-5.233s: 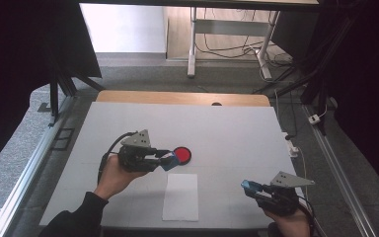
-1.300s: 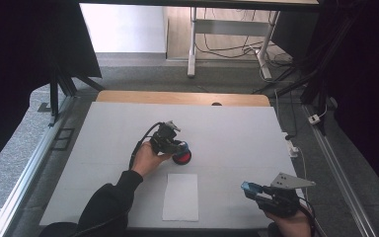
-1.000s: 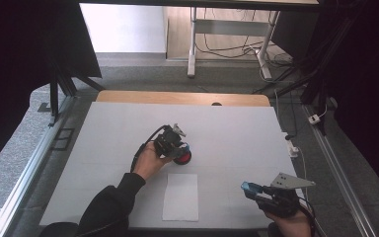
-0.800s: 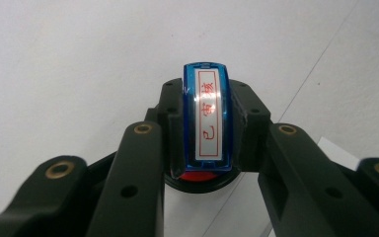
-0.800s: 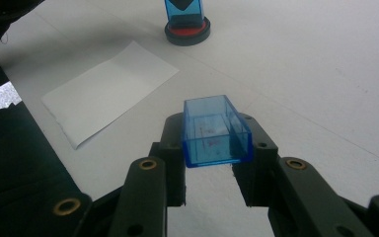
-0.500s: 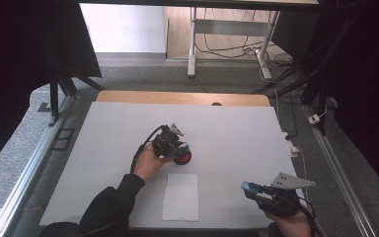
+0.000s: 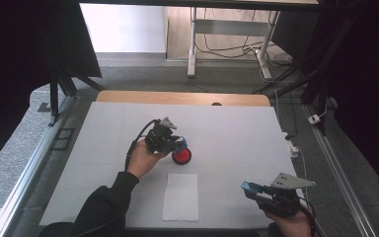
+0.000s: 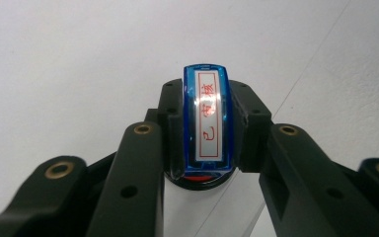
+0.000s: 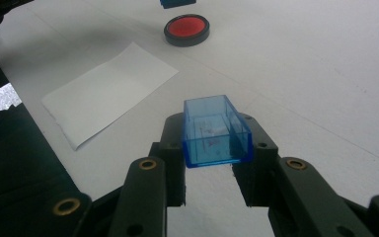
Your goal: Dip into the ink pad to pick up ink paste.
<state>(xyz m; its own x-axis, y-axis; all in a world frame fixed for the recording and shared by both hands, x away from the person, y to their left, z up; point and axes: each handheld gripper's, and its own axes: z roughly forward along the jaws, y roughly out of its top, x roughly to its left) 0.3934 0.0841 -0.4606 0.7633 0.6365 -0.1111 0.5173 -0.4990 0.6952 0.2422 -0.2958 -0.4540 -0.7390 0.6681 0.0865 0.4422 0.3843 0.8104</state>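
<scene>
Pressing the blue plastic stamp [image 8: 208,123], clamped in my left gripper [image 7: 173,143], onto the round red ink pad [image 7: 181,156] at table centre: keep it vertical. Right gripper [image 9: 216,148], at five o'clock, clamps the clear blue cap [image 9: 215,131].

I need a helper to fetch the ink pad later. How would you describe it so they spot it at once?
On the white table, look near the middle, just beyond the far end of the sheet of white paper. The ink pad is a small round black dish with a red centre, under the blue stamp in the left gripper. It is the only round, red thing there.
</scene>
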